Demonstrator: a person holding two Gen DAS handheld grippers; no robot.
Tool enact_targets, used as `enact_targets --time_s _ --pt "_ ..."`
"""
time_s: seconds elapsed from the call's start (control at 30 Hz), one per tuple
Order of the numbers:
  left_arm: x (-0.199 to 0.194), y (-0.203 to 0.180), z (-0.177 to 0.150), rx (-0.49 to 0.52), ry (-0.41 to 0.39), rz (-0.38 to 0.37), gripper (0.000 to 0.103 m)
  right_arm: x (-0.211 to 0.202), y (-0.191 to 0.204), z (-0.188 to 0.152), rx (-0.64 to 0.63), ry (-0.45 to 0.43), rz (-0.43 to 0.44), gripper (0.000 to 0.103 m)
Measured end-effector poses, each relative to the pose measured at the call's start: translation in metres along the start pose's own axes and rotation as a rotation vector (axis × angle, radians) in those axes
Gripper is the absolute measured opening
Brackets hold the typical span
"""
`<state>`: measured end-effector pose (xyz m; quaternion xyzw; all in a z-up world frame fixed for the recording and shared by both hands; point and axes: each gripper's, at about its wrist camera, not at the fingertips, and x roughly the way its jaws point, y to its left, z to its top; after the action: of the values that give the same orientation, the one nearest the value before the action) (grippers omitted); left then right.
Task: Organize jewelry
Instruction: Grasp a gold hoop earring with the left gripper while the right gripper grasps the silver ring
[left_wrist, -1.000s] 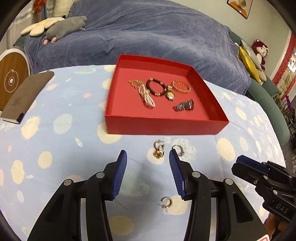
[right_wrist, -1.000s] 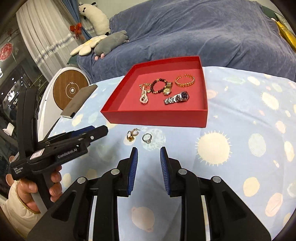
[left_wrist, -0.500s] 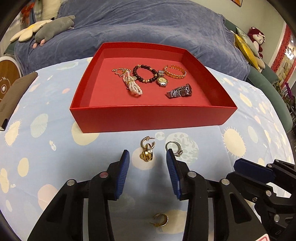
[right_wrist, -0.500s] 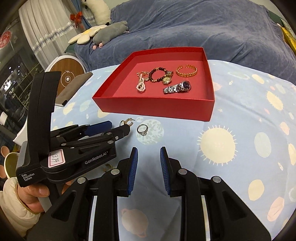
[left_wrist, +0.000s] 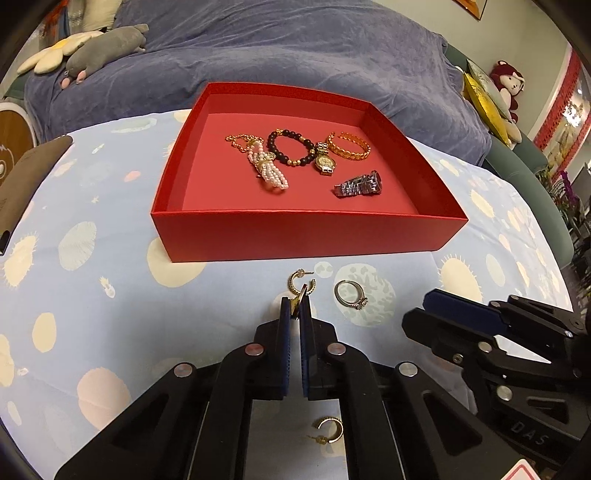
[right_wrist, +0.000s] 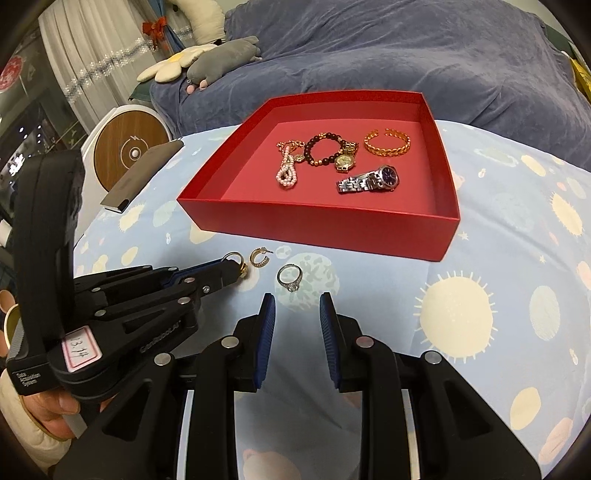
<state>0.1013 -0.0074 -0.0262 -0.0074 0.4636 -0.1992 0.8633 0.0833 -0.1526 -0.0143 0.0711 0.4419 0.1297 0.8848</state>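
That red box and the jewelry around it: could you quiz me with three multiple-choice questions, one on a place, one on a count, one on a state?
1. Where is the silver ring?
A. in the red box
B. on the tablecloth before the box
C. on the sofa

2. How many watches lie in the red box?
A. none
B. two
C. five

3. What is the left gripper doing?
A. gripping a gold ring
B. standing wide open
C. holding a watch

Answers:
1 B, it lies on the patterned cloth.
2 B, a gold watch and a silver watch.
3 A, the gold ring is pinched in its jaws.
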Motion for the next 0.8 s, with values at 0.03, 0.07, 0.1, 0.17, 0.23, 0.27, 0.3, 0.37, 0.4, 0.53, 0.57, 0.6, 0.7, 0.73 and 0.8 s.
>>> enact_targets --time_s 0.03,0.07,0.1,0.17,0.23,0.27,0.3,0.37,0.4,0.53,0.57,0.6,0.7,0.73,0.8 --pt "-0.003 0.002 0.0 -0.001 -0.005 -0.001 0.003 0.003 0.001 0.001 -0.001 0.001 0.005 0.025" --pt "-0.007 0.004 0.0 -0.004 -0.01 -0.002 0.003 0.006 0.002 0.002 -0.003 0.002 0.009 0.025" --pt "-0.01 0.006 0.0 -0.007 -0.014 -0.005 0.003 0.01 0.003 0.003 -0.008 0.003 0.009 0.025" --pt "-0.015 0.009 -0.001 -0.016 -0.017 -0.012 0.003 0.015 0.005 0.005 -0.021 0.004 -0.001 0.025" --pt "-0.02 0.013 -0.002 -0.02 -0.022 -0.01 0.003 0.022 0.006 0.007 -0.021 0.011 -0.008 0.025" --pt "-0.021 0.015 -0.003 -0.022 -0.022 -0.013 0.003 0.025 0.006 0.007 -0.02 0.014 -0.01 0.025" --pt "-0.021 0.016 -0.003 -0.025 -0.021 -0.013 0.003 0.027 0.006 0.007 -0.021 0.018 -0.013 0.025" --pt "-0.023 0.019 -0.005 -0.031 -0.019 -0.017 0.003 0.032 0.008 0.007 -0.028 0.023 -0.022 0.025" --pt "-0.024 0.021 -0.006 -0.034 -0.019 -0.015 0.003 0.033 0.009 0.006 -0.031 0.025 -0.024 0.025" --pt "-0.026 0.025 -0.007 -0.041 -0.018 -0.019 0.003 0.039 0.012 0.006 -0.041 0.033 -0.027 0.025" --pt "-0.027 0.025 -0.007 -0.041 -0.018 -0.019 0.003 0.04 0.013 0.006 -0.046 0.032 -0.031 0.025" --pt "-0.027 0.026 -0.008 -0.042 -0.019 -0.021 0.003 0.04 0.013 0.005 -0.049 0.031 -0.033 0.025" --pt "-0.029 0.027 -0.008 -0.045 -0.021 -0.026 0.003 0.042 0.013 0.006 -0.046 0.027 -0.031 0.025" --pt "-0.029 0.026 -0.008 -0.046 -0.022 -0.028 0.003 0.042 0.013 0.006 -0.047 0.026 -0.032 0.025" --pt "-0.029 0.026 -0.009 -0.047 -0.021 -0.03 0.003 0.043 0.014 0.007 -0.055 0.025 -0.041 0.023"
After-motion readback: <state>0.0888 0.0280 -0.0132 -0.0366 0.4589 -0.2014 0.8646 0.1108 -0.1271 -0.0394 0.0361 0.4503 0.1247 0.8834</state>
